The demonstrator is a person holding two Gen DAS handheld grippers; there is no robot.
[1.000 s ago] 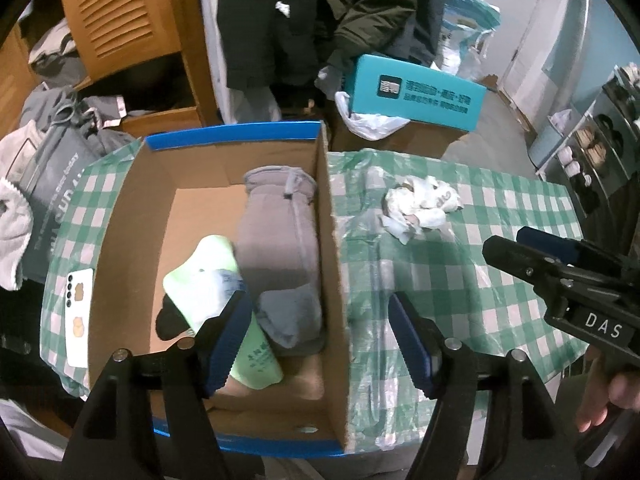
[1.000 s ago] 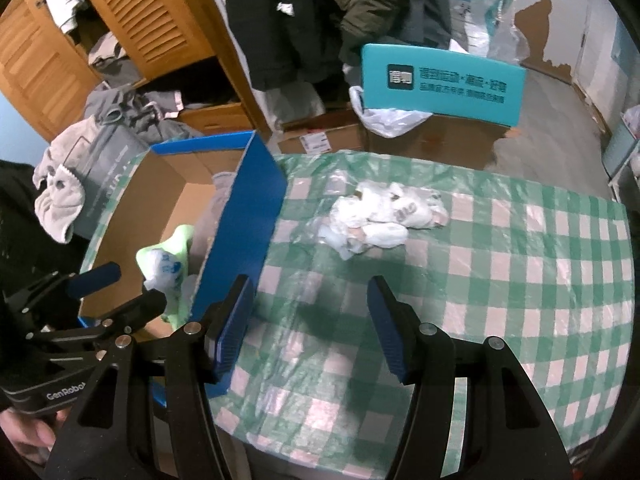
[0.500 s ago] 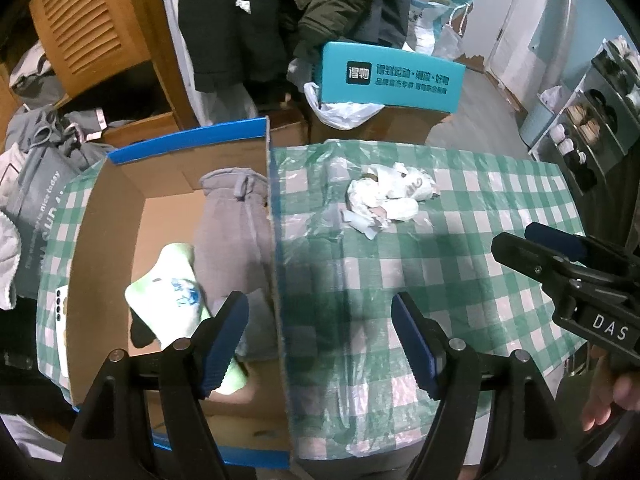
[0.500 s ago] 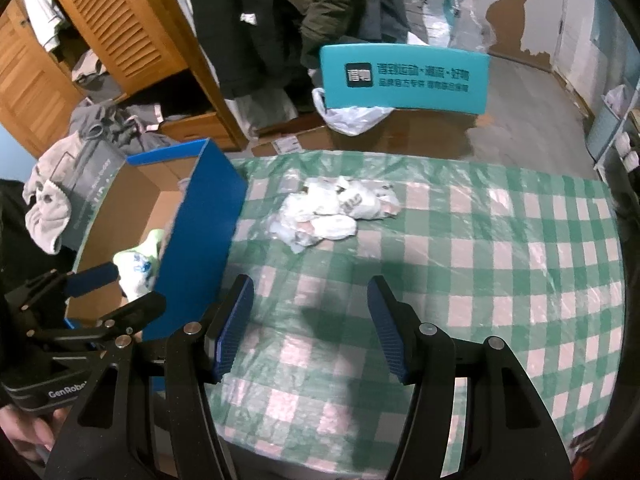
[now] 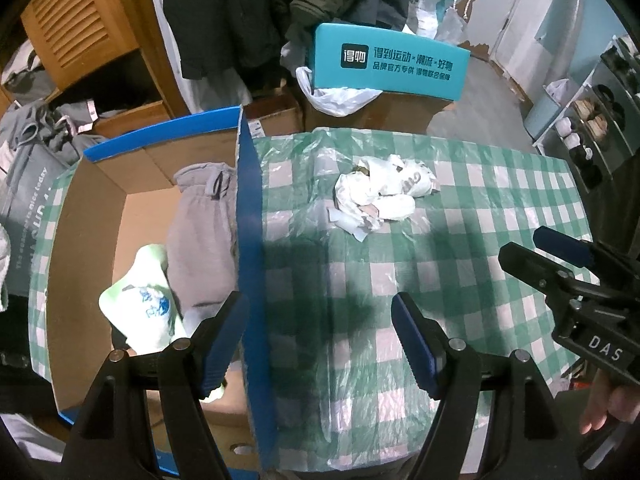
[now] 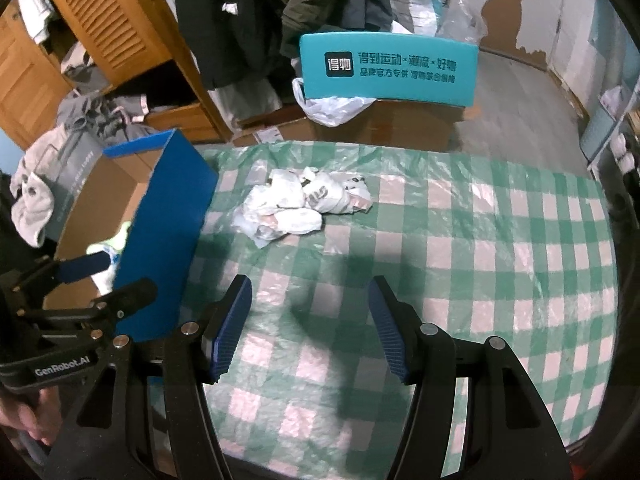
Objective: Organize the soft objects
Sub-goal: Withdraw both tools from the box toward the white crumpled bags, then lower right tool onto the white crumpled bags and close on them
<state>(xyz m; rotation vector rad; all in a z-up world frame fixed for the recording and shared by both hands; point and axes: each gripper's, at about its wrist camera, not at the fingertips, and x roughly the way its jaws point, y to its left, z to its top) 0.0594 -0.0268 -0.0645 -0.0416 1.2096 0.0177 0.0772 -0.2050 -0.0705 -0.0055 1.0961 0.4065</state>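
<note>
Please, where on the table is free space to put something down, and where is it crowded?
Free: the checked cloth right of the white sock pile, and the near strip ahead of the right tongs. Crowded: inside the cardboard box, beside the grey garment.

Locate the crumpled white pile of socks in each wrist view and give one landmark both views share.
Left wrist view: the crumpled white pile of socks lies above centre on the green checked tablecloth, right of the blue-edged cardboard box.
Right wrist view: the pile lies left of centre, just right of the box's blue wall.
Shared landmark: the teal printed carton behind the table.
</note>
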